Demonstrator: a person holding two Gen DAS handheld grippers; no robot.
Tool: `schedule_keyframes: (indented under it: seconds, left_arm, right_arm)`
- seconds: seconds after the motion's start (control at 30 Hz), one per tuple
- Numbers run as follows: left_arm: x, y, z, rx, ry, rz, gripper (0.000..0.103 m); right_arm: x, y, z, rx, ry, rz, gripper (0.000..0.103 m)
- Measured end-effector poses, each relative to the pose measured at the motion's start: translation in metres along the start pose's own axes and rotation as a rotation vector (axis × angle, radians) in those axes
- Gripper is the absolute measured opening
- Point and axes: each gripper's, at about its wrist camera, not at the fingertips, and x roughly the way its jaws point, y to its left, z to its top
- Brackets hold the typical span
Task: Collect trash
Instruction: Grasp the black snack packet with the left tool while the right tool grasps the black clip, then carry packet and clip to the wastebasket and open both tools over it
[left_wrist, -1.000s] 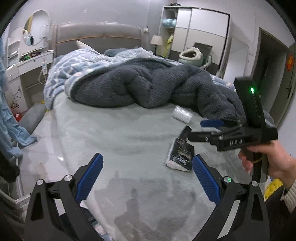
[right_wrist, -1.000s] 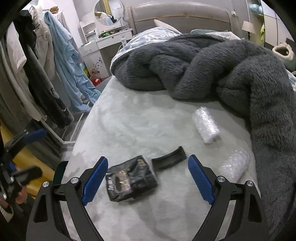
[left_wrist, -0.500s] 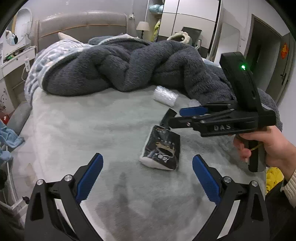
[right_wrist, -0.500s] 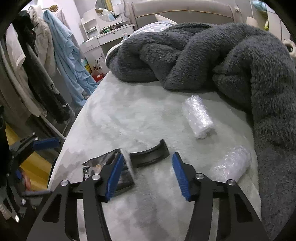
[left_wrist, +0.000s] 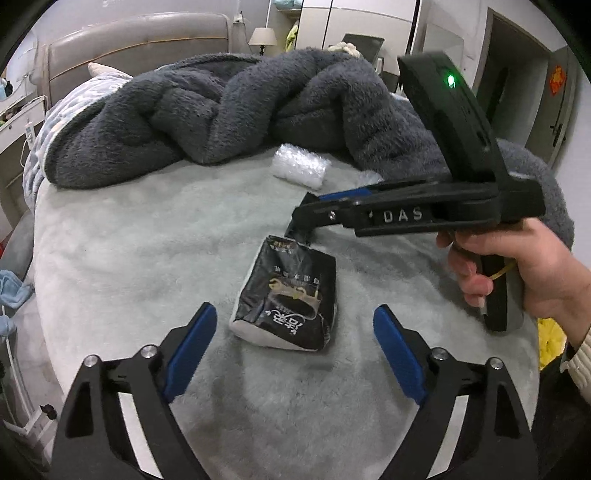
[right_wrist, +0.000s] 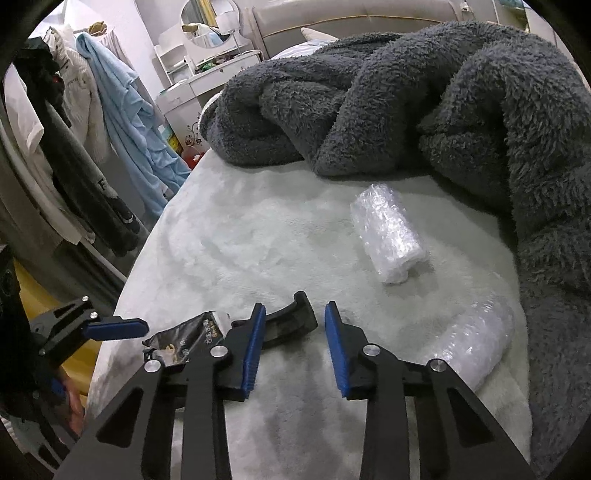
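A black tissue pack (left_wrist: 291, 295) lies on the grey-green bed cover; it also shows in the right wrist view (right_wrist: 184, 338). A curved black plastic piece (right_wrist: 291, 319) lies just beyond it. Two rolls of bubble wrap lie further right, one (right_wrist: 388, 234) mid-bed, one (right_wrist: 476, 339) by the blanket. My left gripper (left_wrist: 291, 350) is open, its fingers on either side of the pack's near end. My right gripper (right_wrist: 295, 345) is narrowly open, hovering just in front of the black piece; it also shows in the left wrist view (left_wrist: 314, 210), above the pack's far end.
A bunched dark grey fleece blanket (right_wrist: 406, 103) covers the back and right of the bed. Clothes (right_wrist: 92, 147) hang on a rack to the left of the bed. A white dressing table (right_wrist: 207, 77) stands by the headboard (left_wrist: 140, 48).
My right gripper has narrowed its jaws and moved forward toward the black piece. My left gripper has moved in closer to the tissue pack.
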Motion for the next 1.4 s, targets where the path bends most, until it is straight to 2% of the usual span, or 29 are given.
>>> schedule_keyframes:
  seconds: [0.3, 0.6, 0.67, 1.0, 1.4]
  left_arm:
    - [0.011, 0.001, 0.0, 0.01, 0.027, 0.017, 0.076]
    - [0.019, 0.002, 0.0, 0.007, 0.047, 0.024, 0.066]
    - [0.018, 0.002, 0.001, 0.005, 0.043, 0.027, 0.058]
    - [0.004, -0.003, 0.003, -0.005, 0.045, 0.014, 0.055]
    - [-0.05, 0.021, -0.005, -0.099, 0.037, 0.062, 0.054]
  right_arm:
    - [-0.002, -0.002, -0.003, -0.004, -0.009, 0.014, 0.009]
    - [-0.014, -0.006, -0.004, 0.003, -0.031, 0.014, 0.009]
    - [-0.017, -0.006, -0.003, 0.002, -0.035, 0.007, 0.009]
    - [-0.045, 0.0, 0.006, 0.004, -0.068, -0.038, 0.009]
    - [-0.056, 0.053, 0.014, -0.042, -0.085, -0.085, 0.009]
